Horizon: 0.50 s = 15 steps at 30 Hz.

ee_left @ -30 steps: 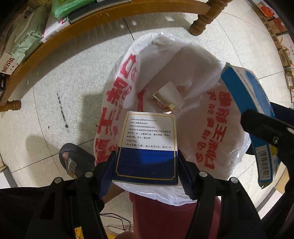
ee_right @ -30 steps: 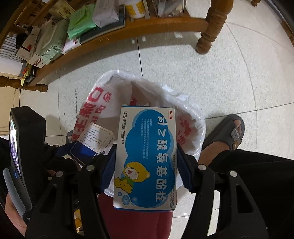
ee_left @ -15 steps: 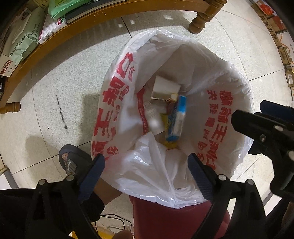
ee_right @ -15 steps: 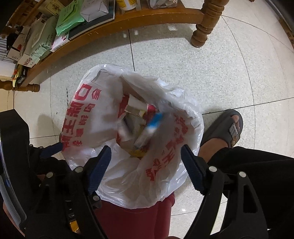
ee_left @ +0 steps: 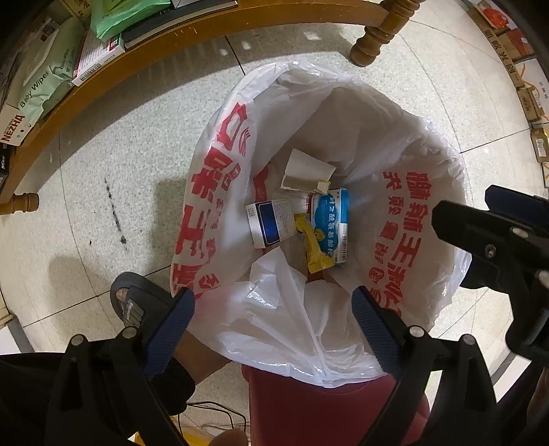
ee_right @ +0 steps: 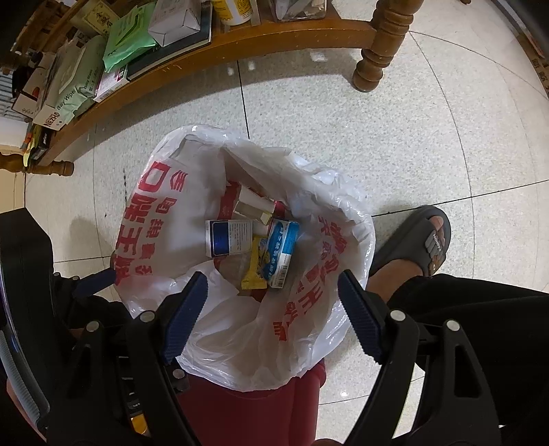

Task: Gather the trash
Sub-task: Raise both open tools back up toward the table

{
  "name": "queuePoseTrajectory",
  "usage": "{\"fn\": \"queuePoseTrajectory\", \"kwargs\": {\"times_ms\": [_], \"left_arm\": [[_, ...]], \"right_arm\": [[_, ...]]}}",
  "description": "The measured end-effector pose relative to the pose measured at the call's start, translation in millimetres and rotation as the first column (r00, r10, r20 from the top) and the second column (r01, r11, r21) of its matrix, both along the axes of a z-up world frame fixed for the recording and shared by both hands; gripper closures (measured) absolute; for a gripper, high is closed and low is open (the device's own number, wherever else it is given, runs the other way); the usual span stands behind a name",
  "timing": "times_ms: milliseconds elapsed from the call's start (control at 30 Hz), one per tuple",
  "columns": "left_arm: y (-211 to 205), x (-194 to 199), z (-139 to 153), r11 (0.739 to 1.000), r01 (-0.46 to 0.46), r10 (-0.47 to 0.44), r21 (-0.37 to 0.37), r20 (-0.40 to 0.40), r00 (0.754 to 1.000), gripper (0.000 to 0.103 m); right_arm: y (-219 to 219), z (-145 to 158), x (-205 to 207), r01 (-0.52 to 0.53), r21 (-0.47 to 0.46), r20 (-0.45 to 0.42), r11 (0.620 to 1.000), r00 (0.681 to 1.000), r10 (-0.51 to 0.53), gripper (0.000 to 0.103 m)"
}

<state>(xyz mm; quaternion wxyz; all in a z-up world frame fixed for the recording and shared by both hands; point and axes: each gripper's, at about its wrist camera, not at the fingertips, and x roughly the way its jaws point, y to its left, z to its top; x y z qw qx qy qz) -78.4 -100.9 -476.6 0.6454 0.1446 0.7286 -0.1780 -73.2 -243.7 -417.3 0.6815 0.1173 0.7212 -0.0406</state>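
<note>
Left gripper [ee_left: 272, 305] and right gripper [ee_right: 272, 290], both spread wide and empty, hang over the bag [ee_left: 405, 137]; dark-blue box [ee_left: 271, 223] left of light-blue box [ee_left: 331, 219] inside.

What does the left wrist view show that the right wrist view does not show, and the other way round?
Only the left wrist view shows the cardboard cartons along the floor edge and the right tool from the side, at the picture's right edge. Only the right wrist view shows the white carton and the jar on the wooden shelf. Both show the white bag holding the dark blue box, the light blue box and a yellow wrapper, each tool open and empty above it.
</note>
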Motion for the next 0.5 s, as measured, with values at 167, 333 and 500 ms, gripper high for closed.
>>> {"fn": "queuePoseTrajectory", "kwargs": {"times_ms": [167,333,500], "left_arm": [[-2,0,5,1.000,0.000,0.000,-0.008,0.022,1.000,0.013],[-1,4,24,0.998,-0.019,0.024,-0.058,0.081,0.996,0.013],[-2,6,38,0.997,-0.016,0.026,-0.075,0.127,0.992,0.013]], "right_arm": [[-1,5,-1,0.003,0.002,0.011,1.000,1.000,-0.003,0.027],[0,17,-2,0.005,0.010,0.043,1.000,0.999,-0.005,0.027],[0,31,-2,0.001,0.007,0.078,1.000,0.997,-0.002,0.027]]}}
